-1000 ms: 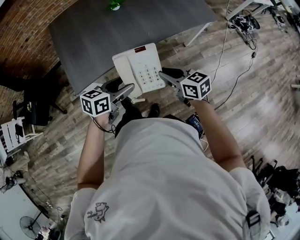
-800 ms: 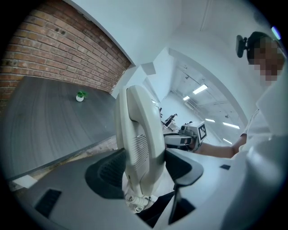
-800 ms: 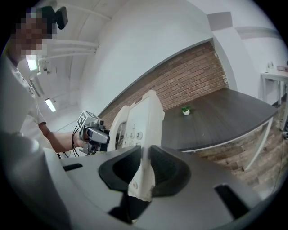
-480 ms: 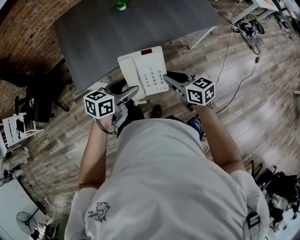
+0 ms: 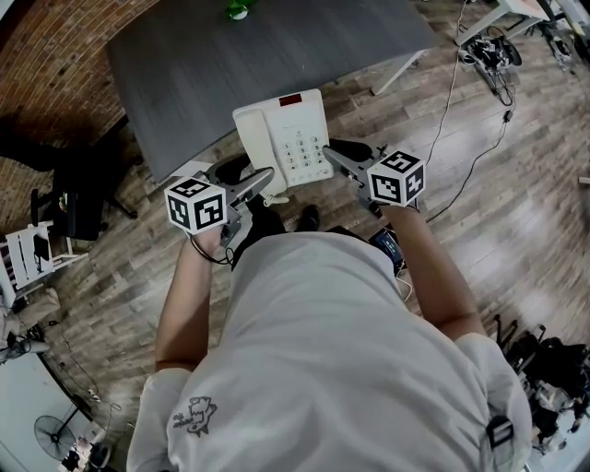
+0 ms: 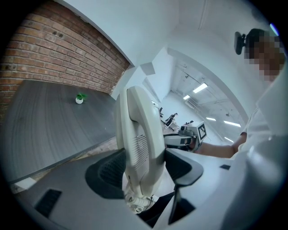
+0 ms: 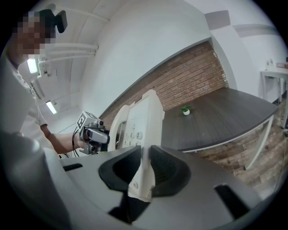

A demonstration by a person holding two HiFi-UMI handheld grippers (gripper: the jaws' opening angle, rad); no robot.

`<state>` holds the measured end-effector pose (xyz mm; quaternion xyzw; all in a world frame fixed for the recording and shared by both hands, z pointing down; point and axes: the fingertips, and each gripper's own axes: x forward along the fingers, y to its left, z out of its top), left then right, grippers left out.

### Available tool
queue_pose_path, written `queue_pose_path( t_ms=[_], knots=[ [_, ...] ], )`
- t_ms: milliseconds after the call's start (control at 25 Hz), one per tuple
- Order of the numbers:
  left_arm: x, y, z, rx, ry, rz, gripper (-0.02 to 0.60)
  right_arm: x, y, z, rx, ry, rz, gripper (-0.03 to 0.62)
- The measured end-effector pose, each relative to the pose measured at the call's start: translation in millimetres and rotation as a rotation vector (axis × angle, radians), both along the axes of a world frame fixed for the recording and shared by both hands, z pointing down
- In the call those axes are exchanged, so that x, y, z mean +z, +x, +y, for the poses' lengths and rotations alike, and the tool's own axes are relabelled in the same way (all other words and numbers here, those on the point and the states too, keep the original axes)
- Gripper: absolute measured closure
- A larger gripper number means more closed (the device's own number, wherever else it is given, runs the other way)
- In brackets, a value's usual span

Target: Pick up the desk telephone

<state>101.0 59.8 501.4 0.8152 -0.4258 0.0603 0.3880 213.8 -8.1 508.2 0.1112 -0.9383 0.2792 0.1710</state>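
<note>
The white desk telephone [image 5: 284, 138] hangs in the air between my two grippers, just in front of the near edge of the dark grey desk [image 5: 230, 55], keypad up. My left gripper [image 5: 263, 180] is shut on its left side, where the handset lies. In the left gripper view the handset side of the telephone [image 6: 139, 143] fills the gap of the left gripper [image 6: 144, 166]. My right gripper [image 5: 334, 152] is shut on the phone's thin right edge. There the telephone [image 7: 139, 121] stands edge-on in the right gripper [image 7: 145, 168].
A small green plant [image 5: 239, 11] stands at the desk's far edge. A black chair [image 5: 69, 207] is at the left by the brick wall. Cables and gear [image 5: 489, 46] lie on the wooden floor at the upper right.
The head view has shifted slightly since the earliest frame. The telephone and both grippers keep their grip and their places relative to each other.
</note>
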Motion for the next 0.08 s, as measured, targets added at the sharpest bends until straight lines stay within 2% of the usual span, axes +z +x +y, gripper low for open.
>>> queue_pose_path(
  t_ms=[80],
  knots=[
    [-1.1, -0.2, 0.0, -0.001, 0.006, -0.008, 0.293, -0.6, -0.3, 0.0, -0.001, 0.002, -0.001, 0.519]
  ],
)
